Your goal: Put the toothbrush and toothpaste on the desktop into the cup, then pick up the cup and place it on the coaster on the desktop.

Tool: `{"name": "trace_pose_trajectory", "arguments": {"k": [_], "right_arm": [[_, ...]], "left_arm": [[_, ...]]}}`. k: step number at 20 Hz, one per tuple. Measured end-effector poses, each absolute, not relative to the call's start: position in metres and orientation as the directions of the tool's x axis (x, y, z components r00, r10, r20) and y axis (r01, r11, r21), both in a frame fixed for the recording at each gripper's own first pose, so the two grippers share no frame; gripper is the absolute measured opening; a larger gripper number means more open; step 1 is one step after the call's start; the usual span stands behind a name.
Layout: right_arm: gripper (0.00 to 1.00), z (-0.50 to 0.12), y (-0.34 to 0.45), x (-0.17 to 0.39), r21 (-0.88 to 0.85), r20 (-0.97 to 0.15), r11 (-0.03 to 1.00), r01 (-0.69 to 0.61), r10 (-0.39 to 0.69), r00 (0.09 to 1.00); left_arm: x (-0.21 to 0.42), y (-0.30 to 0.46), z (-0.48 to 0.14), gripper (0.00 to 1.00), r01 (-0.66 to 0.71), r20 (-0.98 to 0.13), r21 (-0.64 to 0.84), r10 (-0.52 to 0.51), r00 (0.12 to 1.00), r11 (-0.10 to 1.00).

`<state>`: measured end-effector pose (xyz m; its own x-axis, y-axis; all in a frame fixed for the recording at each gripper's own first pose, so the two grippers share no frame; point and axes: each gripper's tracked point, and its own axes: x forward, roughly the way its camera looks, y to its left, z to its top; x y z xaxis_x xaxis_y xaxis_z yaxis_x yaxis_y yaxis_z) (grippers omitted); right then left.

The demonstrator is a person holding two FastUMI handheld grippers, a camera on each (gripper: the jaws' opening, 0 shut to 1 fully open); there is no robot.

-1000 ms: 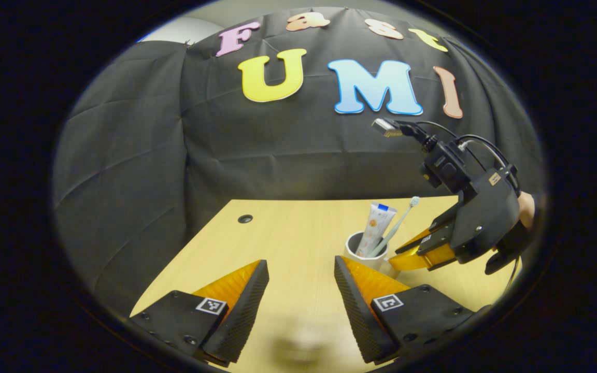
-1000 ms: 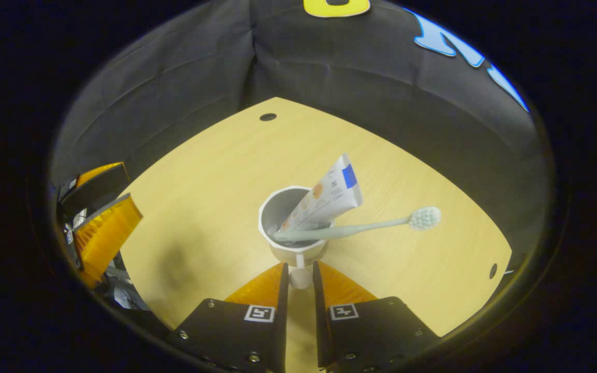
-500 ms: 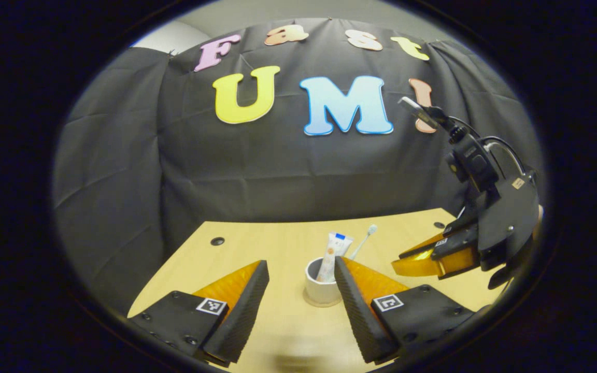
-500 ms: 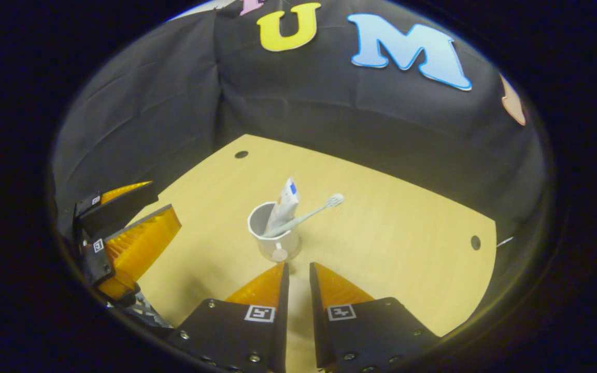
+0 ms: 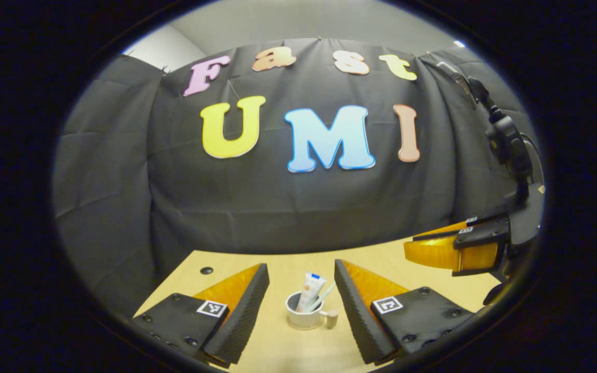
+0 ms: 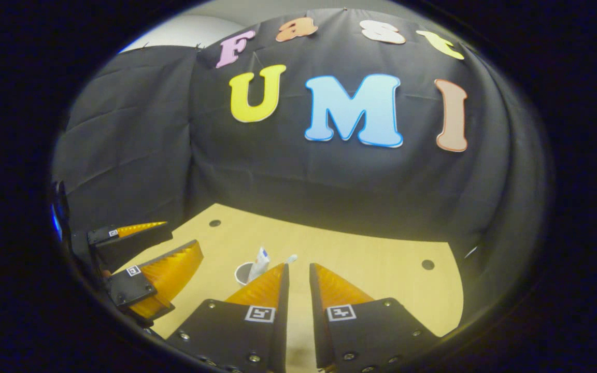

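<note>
Where the pale wooden desk (image 5: 283, 269) reaches the black cloth wall (image 5: 278, 207), its top is flat and has small round holes (image 6: 427, 264) near the edges. Above the cloth, a strip of plain grey wall (image 5: 298, 23) can be seen.

On the desk stands the white cup (image 5: 302, 315), upright, seen in the left gripper view between the two fingers but farther off, not touching them. A small handle (image 5: 332, 317) comes out from its right side in this view. Whether a coaster lies under the cup, I cannot tell. Inside the cup are the toothpaste (image 5: 311, 290) and the toothbrush (image 5: 323, 298). The toothpaste tube stands nearly upright, its long axis leaning a little to the right. The toothbrush leans more strongly to the right, resting on the rim.

The left tongs (image 5: 298, 277) are spread wide and carry nothing. The right tongs (image 6: 298, 269) are nearly closed, with only a narrow gap between the fingers, and nothing is inside this gap. In the right gripper view the cup (image 6: 244, 273) is partly hidden behind the left finger (image 6: 262, 285) of these tongs. In the left gripper view the right tongs (image 5: 412, 248) hang in the air at the right side, well apart from the cup.
</note>
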<state>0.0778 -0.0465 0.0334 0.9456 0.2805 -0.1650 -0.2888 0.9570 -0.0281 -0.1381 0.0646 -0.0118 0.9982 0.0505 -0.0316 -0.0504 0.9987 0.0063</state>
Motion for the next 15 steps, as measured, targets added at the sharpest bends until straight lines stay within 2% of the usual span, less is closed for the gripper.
{"name": "trace_pose_trajectory", "arguments": {"k": [4, 6, 10, 12, 15], "right_arm": [[0.19, 0.065, -0.054, 0.061, -0.011, -0.07, 0.965, -0.262, 0.261, 0.963], [0.24, 0.063, -0.055, 0.063, -0.009, -0.035, 0.969, -0.246, 0.245, 0.969], [0.22, 0.064, -0.058, 0.061, -0.01, 0.008, 0.975, -0.224, 0.224, 0.975], [0.84, 0.06, -0.057, 0.061, -0.003, 0.016, 0.977, -0.215, 0.215, 0.977], [0.83, 0.064, -0.058, 0.06, 0.015, 0.041, 0.981, -0.193, 0.192, 0.981]], "left_arm": [[-0.144, 0.056, 0.019, 0.86, -0.048, 0.022, 0.006, 0.048, 0.999, 0.999], [-0.149, 0.055, 0.032, 0.86, -0.055, 0.045, -0.007, 0.055, 0.997, 0.998], [-0.159, 0.053, 0.051, 0.92, -0.05, 0.079, -0.027, 0.052, 0.996, 0.998], [-0.161, 0.051, 0.054, 0.92, -0.042, 0.084, -0.027, 0.044, 0.996, 0.999], [-0.166, 0.053, 0.057, 0.93, -0.033, 0.087, -0.024, 0.035, 0.996, 0.999]]}}
